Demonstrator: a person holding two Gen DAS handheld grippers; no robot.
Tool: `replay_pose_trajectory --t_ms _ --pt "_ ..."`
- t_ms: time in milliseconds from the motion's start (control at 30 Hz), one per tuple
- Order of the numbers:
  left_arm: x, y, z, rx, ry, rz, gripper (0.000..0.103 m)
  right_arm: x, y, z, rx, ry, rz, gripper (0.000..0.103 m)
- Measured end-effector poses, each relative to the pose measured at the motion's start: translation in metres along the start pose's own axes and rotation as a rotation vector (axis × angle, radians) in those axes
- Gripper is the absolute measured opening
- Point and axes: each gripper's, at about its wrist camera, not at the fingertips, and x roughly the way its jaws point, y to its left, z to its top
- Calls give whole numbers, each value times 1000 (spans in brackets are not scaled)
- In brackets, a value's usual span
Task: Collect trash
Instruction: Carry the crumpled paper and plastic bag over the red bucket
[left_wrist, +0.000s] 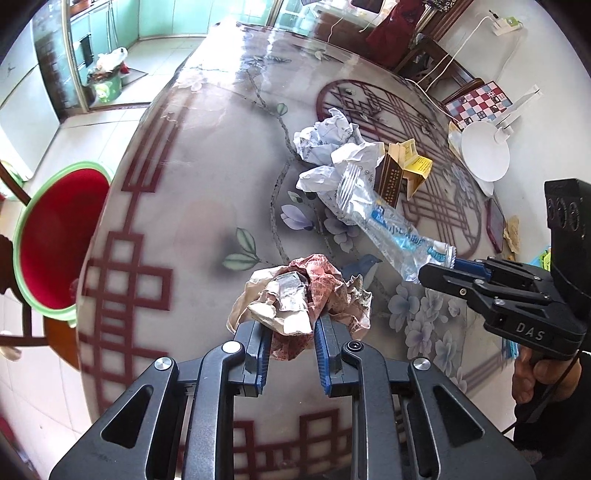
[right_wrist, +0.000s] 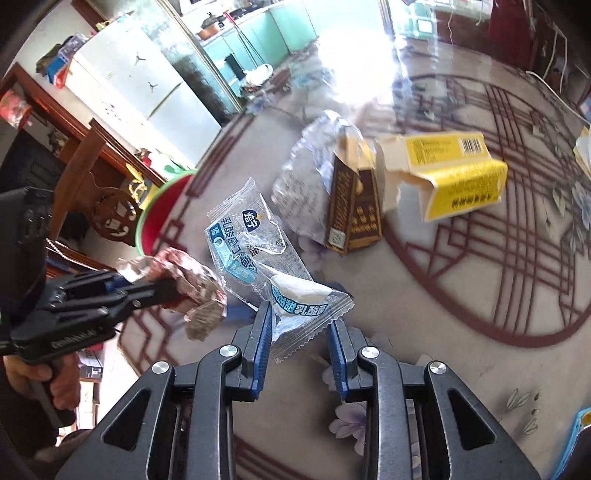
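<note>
The left hand-held gripper (left_wrist: 290, 328) is closed on a paper wad (left_wrist: 306, 295): pinkish-red printed paper crumpled together with beige and grey scraps, bulging out past both blue pads, held over the near part of the desk (left_wrist: 192, 184).

The right hand-held gripper (right_wrist: 301, 332) is pinched on one crimped end of a wrapper (right_wrist: 258, 251). The wrapper is clear plastic with blue and white print and zigzag-cut ends, creased and slack, with a small white lump inside near the gripped end. In the left wrist view it stretches out from the right gripper's tips over the desk toward the pile; whether its far end rests on the desk or the pile cannot be told.

Behind it on the desk lies the rest of the trash. Two balls of white paper (left_wrist: 332, 144), one printed with fine blue text, sit side by side and touching. Just beside them stands a dark brown carton (right_wrist: 354, 210) with gold lettering, its top flaps torn open, and touching that a yellow box (right_wrist: 454, 177) lying on its side, ripped open at one end, a barcode on its top face.

A bin (left_wrist: 55, 240), red inside with a green rim, stands below the desk's left edge.
</note>
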Motion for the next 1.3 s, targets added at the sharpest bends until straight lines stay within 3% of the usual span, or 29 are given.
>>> replay_pose_trajectory --t_ms 267,833,1300 --pt "-12 15 1 -32 -27 8 20 -11 27 13 -37 -26 15 26" --pt "-23 56 5 -82 -39 15 20 5 74 29 -66 -29 23 26" --pt "-32 111 16 -122 -48 27 20 25 113 48 -74 -22 12 26"
